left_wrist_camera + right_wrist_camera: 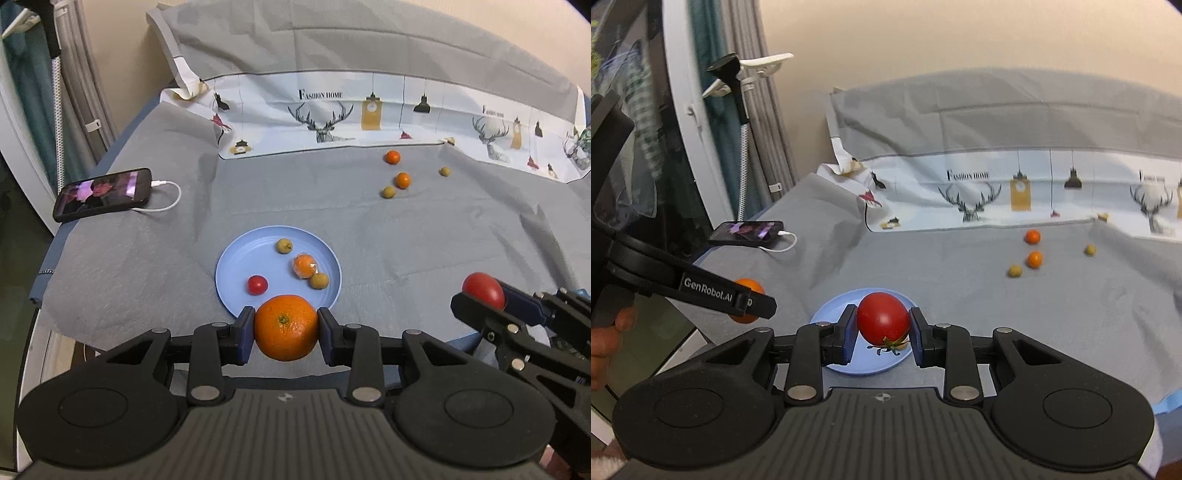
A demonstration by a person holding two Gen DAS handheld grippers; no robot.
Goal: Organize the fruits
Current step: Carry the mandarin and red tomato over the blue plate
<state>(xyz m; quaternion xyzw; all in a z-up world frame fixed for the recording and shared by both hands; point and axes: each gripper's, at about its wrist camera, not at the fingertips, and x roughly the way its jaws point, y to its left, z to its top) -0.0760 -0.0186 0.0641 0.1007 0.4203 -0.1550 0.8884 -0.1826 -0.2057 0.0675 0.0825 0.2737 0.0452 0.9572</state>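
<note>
Now orange [286,326] clamped in left gripper [286,328].

A home room, with a cloth-covered table set against a wall.

A grey cloth [369,221] covered the table and ran up the plain beige wall [960,37] at twelve o'clock, its printed band [332,110] showing antlered stags, lamps and the words "Fashion Home". At ten o'clock a phone [103,194] lay playing video, a white cable [170,201] plugged into it. Grey curtains [768,129] hung at eleven o'clock beside a clip stand [738,74]. A blue plate [240,266] of fruit sat at the near edge, toward six o'clock.
</note>
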